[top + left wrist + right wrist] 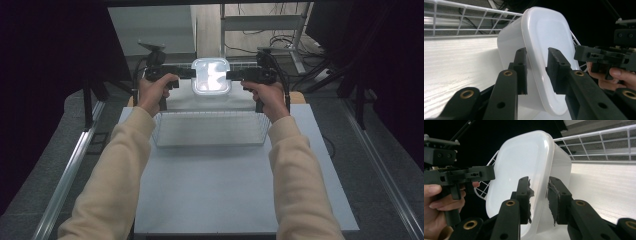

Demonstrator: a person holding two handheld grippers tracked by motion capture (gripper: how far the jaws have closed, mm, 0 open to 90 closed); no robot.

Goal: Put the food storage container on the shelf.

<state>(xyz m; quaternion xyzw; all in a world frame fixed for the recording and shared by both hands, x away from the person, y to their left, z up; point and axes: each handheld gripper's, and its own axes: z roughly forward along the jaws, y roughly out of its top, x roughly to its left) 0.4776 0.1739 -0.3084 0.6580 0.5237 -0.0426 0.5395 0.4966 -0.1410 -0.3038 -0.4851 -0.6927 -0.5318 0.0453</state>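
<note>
In the high view, two sleeves [120,175] come in from the bottom edge and run up over the table [225,190]. Above them, in the middle of the frame, stands a wire basket [210,131]. Past the basket, in the upper middle, each hand holds one pair of tongs: the left hand [156,92] holds the left gripper [190,73], and the right hand [267,95] holds the right gripper [231,75]. Between the two grippers is the box [211,76], a white plastic one with a lid, lifted above the far part of the basket.

In the left gripper view, the left gripper [537,71] has its jaws narrow, one on each side of the lid rim of the box [546,37]. The rim passes between them in the centre of the frame. Both pads seem to touch it, so the gripper holds the box. The basket [461,17] shows in the upper left, and the right gripper [599,56] is at the right edge, just beside the box.

In the right gripper view, the right gripper [539,200] is the same: jaws narrow, closed on the opposite rim of the box [521,162], which fills the centre. The pads look worn. The left gripper [461,176] is at the left edge, and the basket [604,142] is in the upper right.
</note>
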